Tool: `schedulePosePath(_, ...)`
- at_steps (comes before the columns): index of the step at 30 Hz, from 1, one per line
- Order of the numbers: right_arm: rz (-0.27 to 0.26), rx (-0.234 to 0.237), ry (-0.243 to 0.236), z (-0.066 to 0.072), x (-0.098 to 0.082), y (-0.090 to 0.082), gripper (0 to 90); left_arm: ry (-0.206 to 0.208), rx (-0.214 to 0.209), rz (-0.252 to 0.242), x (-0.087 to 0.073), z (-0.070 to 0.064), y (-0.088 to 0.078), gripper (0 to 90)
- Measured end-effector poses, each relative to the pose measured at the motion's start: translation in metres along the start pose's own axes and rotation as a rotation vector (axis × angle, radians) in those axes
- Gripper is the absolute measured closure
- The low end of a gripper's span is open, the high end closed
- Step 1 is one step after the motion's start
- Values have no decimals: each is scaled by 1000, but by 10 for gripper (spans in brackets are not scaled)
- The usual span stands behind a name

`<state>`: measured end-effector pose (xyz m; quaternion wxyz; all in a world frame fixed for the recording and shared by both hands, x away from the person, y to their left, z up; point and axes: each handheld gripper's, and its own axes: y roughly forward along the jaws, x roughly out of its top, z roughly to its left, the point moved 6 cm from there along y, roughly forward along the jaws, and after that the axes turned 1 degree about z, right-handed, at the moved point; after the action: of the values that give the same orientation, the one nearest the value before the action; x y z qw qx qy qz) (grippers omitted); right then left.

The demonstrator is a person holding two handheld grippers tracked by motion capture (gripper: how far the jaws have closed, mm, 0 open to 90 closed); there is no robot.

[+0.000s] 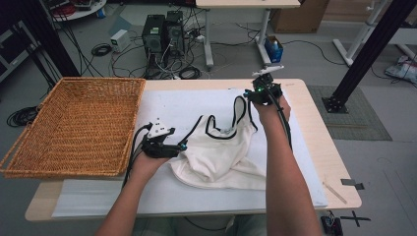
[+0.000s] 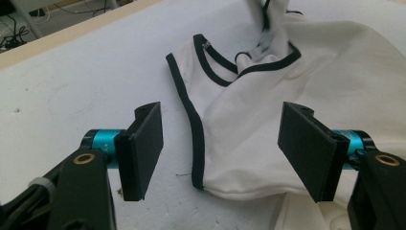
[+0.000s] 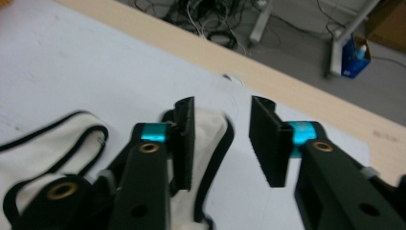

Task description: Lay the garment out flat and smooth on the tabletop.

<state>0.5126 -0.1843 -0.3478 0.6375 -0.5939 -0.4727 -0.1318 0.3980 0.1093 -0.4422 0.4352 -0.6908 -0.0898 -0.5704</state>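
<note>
1. Laying out a white tank top with black trim appears to be the work in hand; the garment lies crumpled on the white sheet that covers the table, right of the wicker basket.
2. The left gripper is held low at the garment's left edge. In the left gripper view its jaws stand apart, with the black-trimmed armhole and white cloth lying between them, and no pad is seen pressing on the fabric, so it is released.
3. That placement is judged to be for taking the side hem, so that the body can be pulled flat.
4. The right gripper is held above the far shoulder strap. Its jaws are parted with a clear gap; the strap lies beneath and behind the left pad, not pinched.
5. The strap end is stretched toward the table's far edge, probably so that the top is drawn out lengthwise.
</note>
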Motion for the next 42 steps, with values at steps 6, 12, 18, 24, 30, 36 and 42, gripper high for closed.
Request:
schedulePosePath(6, 21, 22, -32, 0, -40, -12, 601, -13, 3, 3, -1, -1, 6, 312)
schedulePosePath(12, 62, 92, 11, 15, -99, -20, 571, -7, 5, 20, -5, -2, 6, 308)
schedulePosePath(18, 102, 203, -2, 42, -155, -30, 555, -14, -3, 14, -14, -6, -2, 308)
schedulePosePath(24, 89, 309, -24, 67, -183, -49, 555, -45, -16, 23, -29, -13, -9, 308)
schedulePosePath(30, 148, 325, -111, 87, -202, -52, 882, -46, -27, 42, -40, -21, -18, 308)
schedulePosePath(36, 69, 281, -68, 67, -204, -77, 895, -50, -44, 77, -51, -27, -22, 311)
schedulePosePath(42, 86, 233, 25, 46, -228, -89, 894, 0, -100, 124, -57, -41, -14, 407)
